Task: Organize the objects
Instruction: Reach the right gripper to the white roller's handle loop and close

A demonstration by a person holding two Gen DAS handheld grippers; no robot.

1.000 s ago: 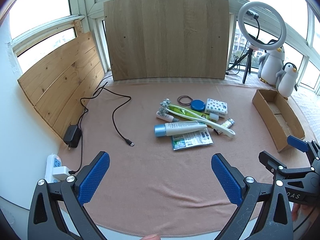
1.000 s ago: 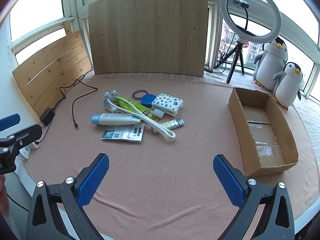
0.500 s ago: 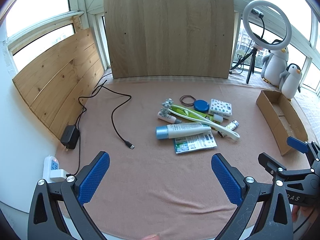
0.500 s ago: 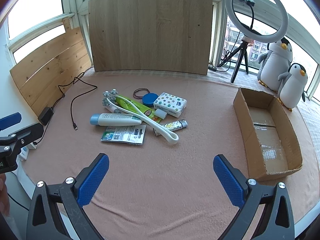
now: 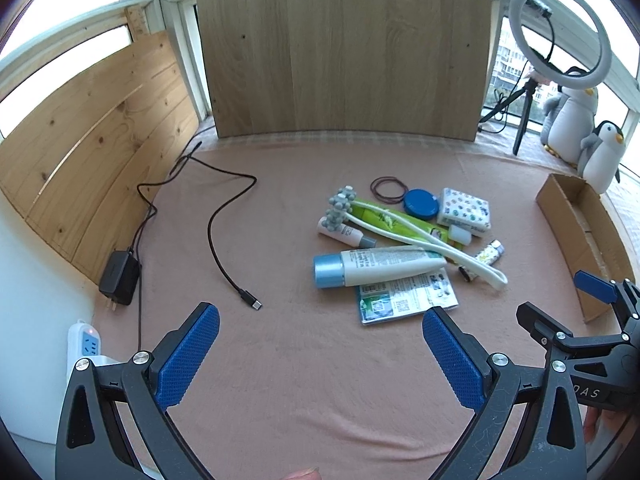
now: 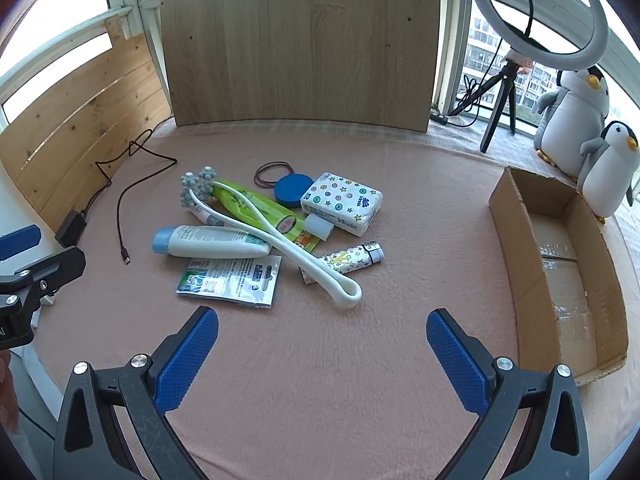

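A heap of small items lies mid-table: a white tube with a blue cap (image 5: 376, 266) (image 6: 210, 242), a white massage roller (image 5: 416, 236) (image 6: 280, 232), a green sachet (image 6: 260, 210), a printed packet (image 5: 406, 298) (image 6: 230, 280), a tissue pack (image 5: 464, 210) (image 6: 342, 202), a blue round tin (image 5: 421, 202) (image 6: 292, 194), a patterned lighter (image 6: 352, 258) and hair bands (image 6: 272, 172). My left gripper (image 5: 320, 356) is open, short of the packet. My right gripper (image 6: 322, 360) is open too, just below the roller's loop. An open cardboard box (image 6: 560, 264) (image 5: 580, 232) lies at the right.
A black cable (image 5: 224, 224) with a charger (image 5: 118, 276) and a power strip (image 5: 86, 344) lie at the left. Wooden boards (image 5: 344, 48) close off the back and left. A ring light (image 6: 536, 16) and plush penguins (image 6: 580, 120) stand back right.
Both grippers have moved forward toward the heap, which now looks nearer and larger. Neither has closed or touched anything.
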